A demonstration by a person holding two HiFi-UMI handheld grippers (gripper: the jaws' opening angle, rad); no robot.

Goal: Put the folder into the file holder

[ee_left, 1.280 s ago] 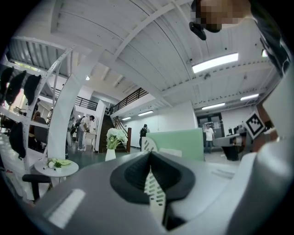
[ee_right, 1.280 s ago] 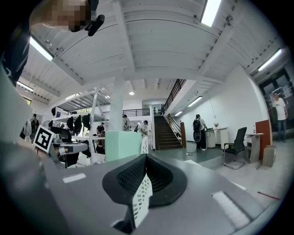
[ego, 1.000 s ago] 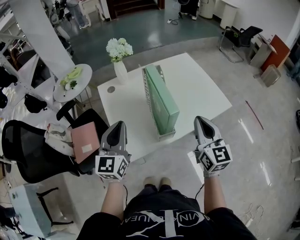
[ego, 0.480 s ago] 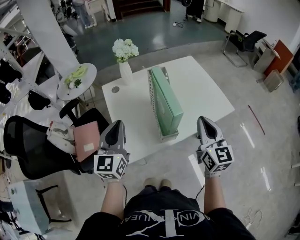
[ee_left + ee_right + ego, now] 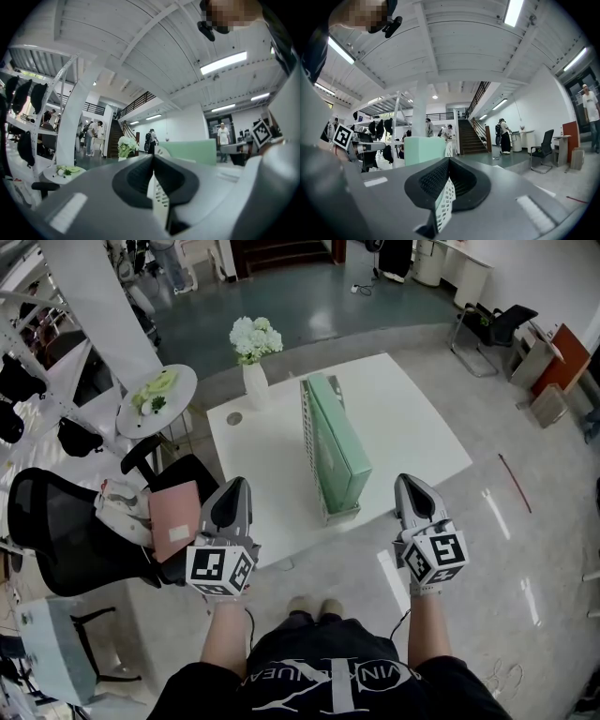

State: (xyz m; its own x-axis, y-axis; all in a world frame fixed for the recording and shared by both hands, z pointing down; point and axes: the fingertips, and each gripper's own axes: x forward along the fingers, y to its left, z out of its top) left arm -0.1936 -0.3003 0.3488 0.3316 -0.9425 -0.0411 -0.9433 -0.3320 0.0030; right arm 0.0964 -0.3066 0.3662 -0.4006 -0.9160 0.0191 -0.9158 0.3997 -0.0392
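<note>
A pale green folder (image 5: 342,442) stands upright inside a grey mesh file holder (image 5: 307,427) in the middle of the white table (image 5: 412,427). My left gripper (image 5: 236,487) hovers at the table's near edge, left of the holder, shut with nothing in it. My right gripper (image 5: 409,482) is at the near edge on the holder's right, also shut and holding nothing. In the left gripper view the folder (image 5: 190,151) shows beyond the shut left gripper (image 5: 153,161). In the right gripper view the folder (image 5: 424,149) sits left of the shut right gripper (image 5: 449,161).
A white vase of white flowers (image 5: 255,352) stands at the table's far left corner. A round side table (image 5: 155,399) and a black office chair (image 5: 66,540) carrying a pink notebook (image 5: 173,521) are to the left. People stand in the background.
The head view has drifted a little, so the table sits slightly further right in the frame. Both grippers stay in place and shut.
</note>
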